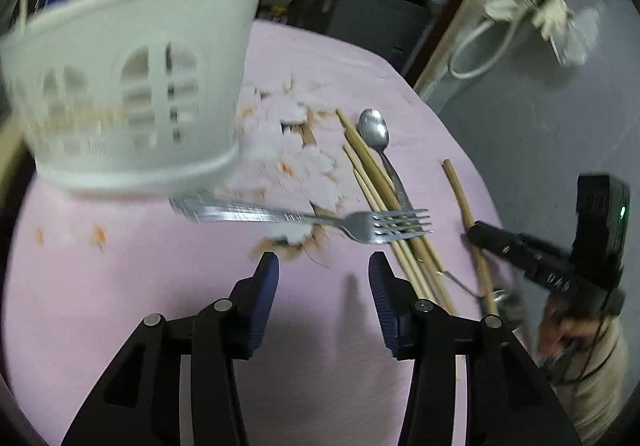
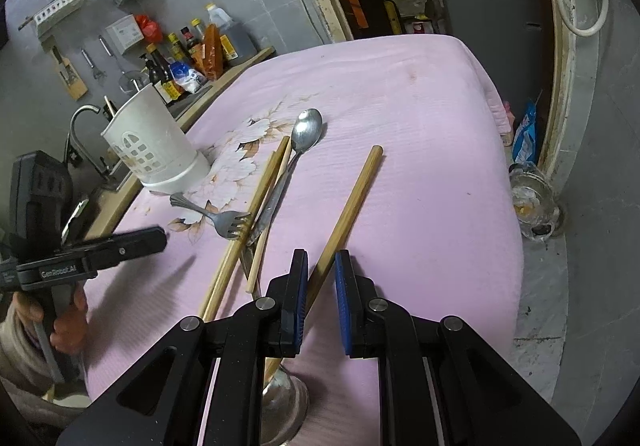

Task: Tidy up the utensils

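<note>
A white slotted utensil holder [image 1: 132, 86] [image 2: 154, 144] stands at the far left of the pink cloth. A fork [image 1: 320, 220] [image 2: 224, 220] lies across several wooden chopsticks [image 1: 384, 206] [image 2: 256, 206], with a metal spoon [image 1: 376, 138] [image 2: 304, 134] beside them. A single chopstick [image 2: 352, 206] [image 1: 468, 222] lies apart to the right. My right gripper [image 2: 321, 266] [image 1: 480, 234] straddles this chopstick with its jaws narrowly apart; whether the pads touch it I cannot tell. My left gripper [image 1: 323, 266] [image 2: 160, 236] is open and empty, just short of the fork.
The pink flowered cloth [image 2: 420, 106] covers the table. A metal ladle bowl [image 2: 284, 402] lies under my right gripper. A sink tap [image 2: 80, 126] and sauce bottles [image 2: 188, 58] are at the left. The table drops off at the right, with a glass jar [image 2: 536, 206] on the floor.
</note>
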Available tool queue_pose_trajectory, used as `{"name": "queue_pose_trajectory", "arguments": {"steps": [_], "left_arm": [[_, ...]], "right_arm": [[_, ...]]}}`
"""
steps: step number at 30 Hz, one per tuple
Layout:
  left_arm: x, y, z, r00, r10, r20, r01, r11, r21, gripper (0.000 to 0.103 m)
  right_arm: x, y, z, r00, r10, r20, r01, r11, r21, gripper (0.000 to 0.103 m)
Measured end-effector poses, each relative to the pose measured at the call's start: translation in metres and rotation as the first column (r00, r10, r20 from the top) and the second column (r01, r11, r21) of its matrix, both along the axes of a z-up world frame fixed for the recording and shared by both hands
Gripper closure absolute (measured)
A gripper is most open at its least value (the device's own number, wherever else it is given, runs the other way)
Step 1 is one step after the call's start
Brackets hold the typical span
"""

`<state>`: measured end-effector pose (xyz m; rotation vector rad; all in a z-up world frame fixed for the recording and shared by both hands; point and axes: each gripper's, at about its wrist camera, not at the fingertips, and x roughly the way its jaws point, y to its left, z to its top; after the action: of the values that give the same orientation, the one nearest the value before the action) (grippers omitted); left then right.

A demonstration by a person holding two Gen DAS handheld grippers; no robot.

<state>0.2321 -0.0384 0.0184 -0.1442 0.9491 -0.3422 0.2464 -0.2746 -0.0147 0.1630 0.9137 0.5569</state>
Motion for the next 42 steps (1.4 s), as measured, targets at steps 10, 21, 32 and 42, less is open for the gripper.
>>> {"name": "queue_pose_trajectory", "arguments": {"steps": [10, 21, 32, 42], "left_arm": [[0.01, -0.041, -0.011, 0.938, -0.332, 0.096, 0.272, 0.88, 0.39, 0.062], [0.024, -0.041, -0.034, 0.872, -0.489, 0.013, 0.428, 0.777, 0.461, 0.064], [0.03, -0.056, -0.032, 0.884, -0.46, -0.085, 0.439, 0.755, 0.487, 0.086], [0.028, -0.037, -0.022, 0.892, -0.363, -0.27, 0.435, 0.854, 0.287, 0.089]], "right_arm": [[0.009, 0.004, 0.001, 1.0, -0.006, -0.001, 0.005, 1.0, -0.021, 0.092], [0.021, 0.003, 0.002, 1.0, 0.004, -0.03, -0.004, 1.0, -0.023, 0.093], [0.021, 0.013, 0.005, 0.999, -0.016, -0.046, 0.015, 0.999, -0.041, 0.094], [0.017, 0.014, 0.005, 0.998, -0.015, -0.054, 0.012, 0.999, -0.043, 0.095]]}}
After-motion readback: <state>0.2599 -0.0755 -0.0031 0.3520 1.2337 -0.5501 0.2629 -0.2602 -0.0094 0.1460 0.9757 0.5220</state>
